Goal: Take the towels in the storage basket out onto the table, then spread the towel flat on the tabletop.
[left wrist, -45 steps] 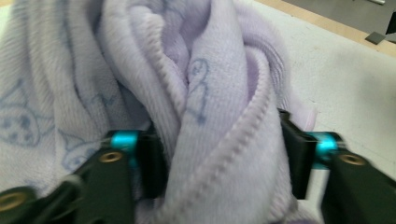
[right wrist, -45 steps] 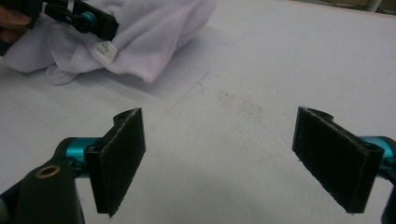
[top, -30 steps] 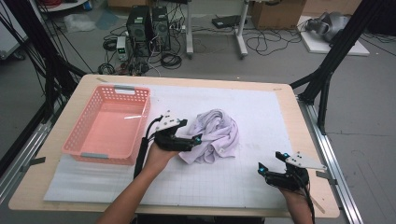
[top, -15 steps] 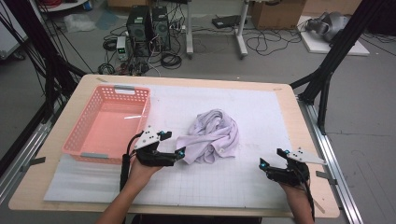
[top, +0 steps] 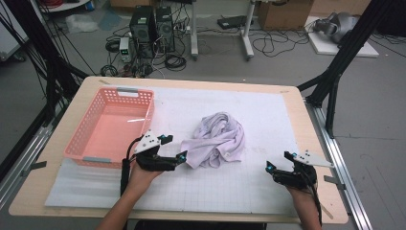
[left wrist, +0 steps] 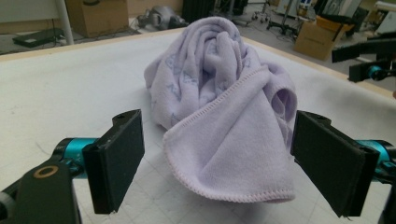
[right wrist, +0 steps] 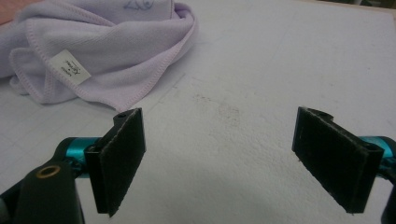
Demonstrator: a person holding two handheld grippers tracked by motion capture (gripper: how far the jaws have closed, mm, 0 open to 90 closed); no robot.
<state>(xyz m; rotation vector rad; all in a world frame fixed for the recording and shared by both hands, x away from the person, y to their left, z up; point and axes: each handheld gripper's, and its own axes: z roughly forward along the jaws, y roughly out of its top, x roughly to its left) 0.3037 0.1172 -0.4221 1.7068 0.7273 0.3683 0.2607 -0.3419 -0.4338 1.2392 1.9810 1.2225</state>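
Observation:
A crumpled lilac towel (top: 218,139) lies in a heap on the white gridded mat (top: 268,110) at mid-table. My left gripper (top: 174,147) is open just left of the towel's near corner, jaws pointing at it. In the left gripper view the towel (left wrist: 224,116) lies ahead of and between the wide-apart jaws of the left gripper (left wrist: 217,161), with no contact visible. My right gripper (top: 277,160) is open near the front right of the mat, well apart from the cloth. In the right gripper view the right gripper (right wrist: 219,158) has bare mat between its jaws, and the towel (right wrist: 102,51) with its white label (right wrist: 70,67) lies at upper left.
An empty pink plastic basket (top: 76,139) stands on the left part of the table, close to my left hand. The table's wooden edge (top: 316,143) runs along the right. Black frame legs, cables and computer boxes are on the floor beyond.
My left gripper has drawn back from the towel's left edge, toward the person and slightly left. The towel and the right gripper have hardly moved.

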